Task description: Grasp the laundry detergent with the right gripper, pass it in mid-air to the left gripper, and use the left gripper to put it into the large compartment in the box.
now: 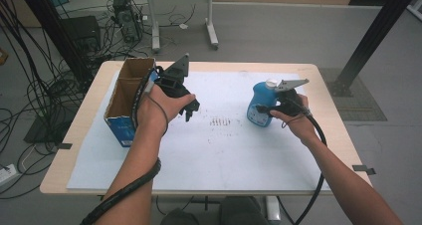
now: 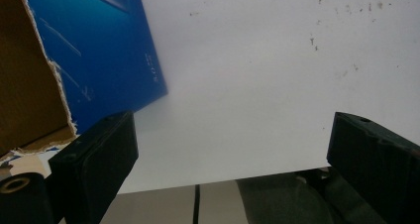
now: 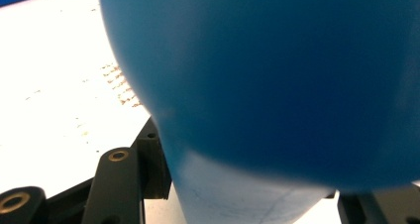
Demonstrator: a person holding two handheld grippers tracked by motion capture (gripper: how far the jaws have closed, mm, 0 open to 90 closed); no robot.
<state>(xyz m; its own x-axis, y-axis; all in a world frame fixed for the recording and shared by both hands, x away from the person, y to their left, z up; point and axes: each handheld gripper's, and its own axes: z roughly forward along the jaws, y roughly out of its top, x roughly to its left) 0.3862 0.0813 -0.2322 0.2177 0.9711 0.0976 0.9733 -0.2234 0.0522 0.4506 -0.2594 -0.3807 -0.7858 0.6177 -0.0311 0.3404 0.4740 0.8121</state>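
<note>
The right claw (image 1: 272, 107) grips the blue bottle (image 1: 261, 105) on the desk (image 1: 219, 150); the left claw (image 1: 191, 109) hangs open, empty, beside the cardboard box (image 1: 127, 98). Boxing the bottle likely remains.

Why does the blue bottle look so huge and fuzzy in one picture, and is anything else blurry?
In the right gripper view the blue bottle sits right against the camera, so it looms large and soft; in the left gripper view the black fingers and the box are slightly blurred; in the high view the light is even, with only faint shadows on the white sheet.
</note>
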